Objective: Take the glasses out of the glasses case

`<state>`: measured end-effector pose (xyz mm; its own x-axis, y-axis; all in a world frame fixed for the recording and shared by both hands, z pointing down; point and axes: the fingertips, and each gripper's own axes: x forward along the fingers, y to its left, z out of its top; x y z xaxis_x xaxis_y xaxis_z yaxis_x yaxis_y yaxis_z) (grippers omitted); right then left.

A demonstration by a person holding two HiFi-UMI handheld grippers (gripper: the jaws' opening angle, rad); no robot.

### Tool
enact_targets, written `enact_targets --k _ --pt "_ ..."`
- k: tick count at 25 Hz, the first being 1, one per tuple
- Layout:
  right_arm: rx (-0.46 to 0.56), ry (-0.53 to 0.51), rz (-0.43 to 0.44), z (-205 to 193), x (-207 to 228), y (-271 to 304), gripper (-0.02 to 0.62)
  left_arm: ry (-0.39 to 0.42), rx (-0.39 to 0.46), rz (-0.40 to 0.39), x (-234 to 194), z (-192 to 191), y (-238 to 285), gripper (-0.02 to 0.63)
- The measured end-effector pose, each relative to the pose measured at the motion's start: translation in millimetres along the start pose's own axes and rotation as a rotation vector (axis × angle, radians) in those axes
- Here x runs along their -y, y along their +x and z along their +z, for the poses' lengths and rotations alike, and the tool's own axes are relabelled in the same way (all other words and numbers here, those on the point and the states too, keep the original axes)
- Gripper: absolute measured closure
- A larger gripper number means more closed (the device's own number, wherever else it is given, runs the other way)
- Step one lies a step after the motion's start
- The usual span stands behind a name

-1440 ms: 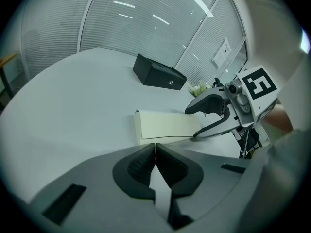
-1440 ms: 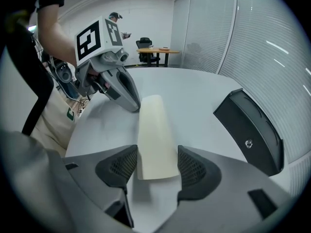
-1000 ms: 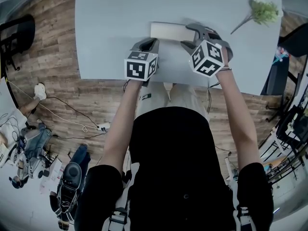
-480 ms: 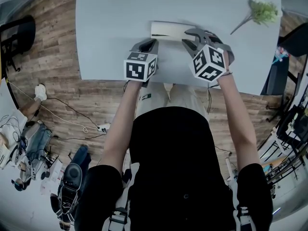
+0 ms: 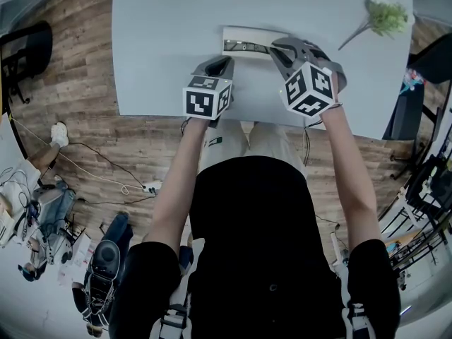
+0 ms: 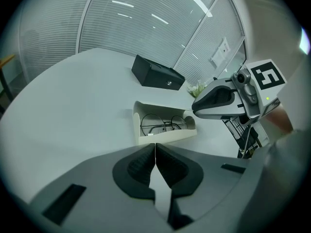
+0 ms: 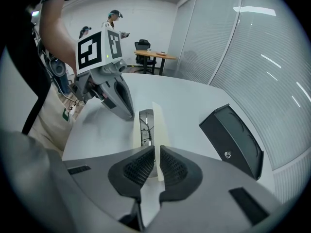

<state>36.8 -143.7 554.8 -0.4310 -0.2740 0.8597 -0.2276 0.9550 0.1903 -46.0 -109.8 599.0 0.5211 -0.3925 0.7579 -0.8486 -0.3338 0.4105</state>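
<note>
A cream glasses case (image 5: 244, 35) lies on the grey table (image 5: 162, 27) with its lid (image 7: 158, 125) raised. Thin-framed round glasses (image 6: 163, 124) lie inside, also seen from above as glasses (image 5: 247, 47). My right gripper (image 7: 156, 160) has just been closing its jaws and is shut on the lid's edge at the case's right end, which runs between its pads. In the head view that right gripper (image 5: 277, 48) sits over the case's right end. My left gripper (image 6: 155, 150) is shut on nothing, low over the table just in front of the case's left end.
A black box (image 6: 158, 74) stands behind the case. A small green plant (image 5: 385, 13) lies at the table's far right. The table's near edge (image 5: 247, 119) runs just under both hands. People stand far off at a desk (image 7: 150, 55).
The right gripper's jaws have closed on the lid and the hand has risen slightly. The case, shut a second ago, now stands open with the glasses showing. The left gripper has not moved.
</note>
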Motion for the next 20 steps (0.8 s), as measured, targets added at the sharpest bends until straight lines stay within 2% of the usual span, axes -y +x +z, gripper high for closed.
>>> enact_targets --k 9,20 --pt "-0.007 0.022 -0.097 3.0 23.2 1.8 0.552 -0.003 0.006 -0.007 2.5 -1.0 -3.8 0.581" --pt "-0.012 0.031 -0.141 2.0 37.4 -1.0 0.552 0.0 0.005 -0.017 6.0 -5.2 -6.9 0.581"
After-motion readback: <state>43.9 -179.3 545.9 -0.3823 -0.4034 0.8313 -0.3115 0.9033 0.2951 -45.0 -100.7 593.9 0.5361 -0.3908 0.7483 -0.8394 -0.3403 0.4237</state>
